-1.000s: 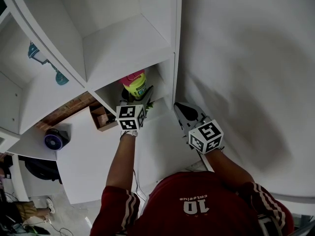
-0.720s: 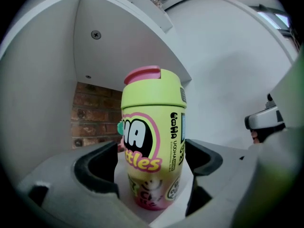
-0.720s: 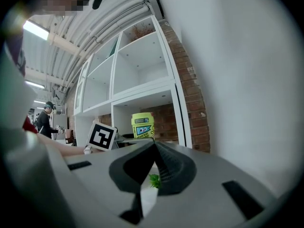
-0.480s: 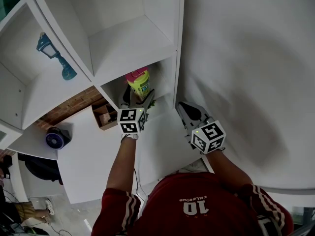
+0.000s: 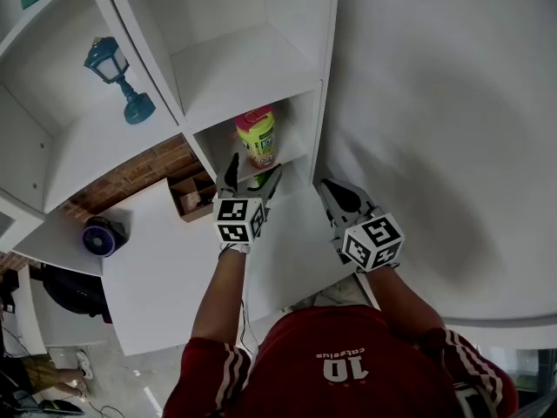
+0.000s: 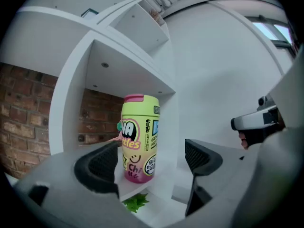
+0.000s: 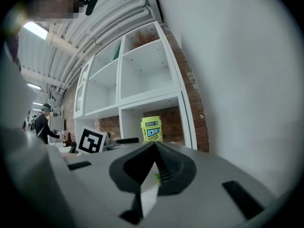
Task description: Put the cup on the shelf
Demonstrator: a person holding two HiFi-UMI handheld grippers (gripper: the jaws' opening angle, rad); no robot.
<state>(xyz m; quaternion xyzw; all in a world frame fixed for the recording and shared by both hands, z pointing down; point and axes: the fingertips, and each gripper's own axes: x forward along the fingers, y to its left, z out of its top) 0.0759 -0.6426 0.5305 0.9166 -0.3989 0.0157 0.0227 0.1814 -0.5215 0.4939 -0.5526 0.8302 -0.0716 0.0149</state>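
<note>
Just below the cup (image 6: 139, 137), half hidden, perhaps green leaves (image 6: 135, 202).

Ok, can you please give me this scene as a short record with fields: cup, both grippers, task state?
cup: upright on the shelf, right column, lowest compartment in view
left gripper: open, jaws wide apart, in front of the cup, not touching it
right gripper: shut, holds nothing, to the right of the shelf
task state: cup stands on the shelf, free of both grippers
</note>
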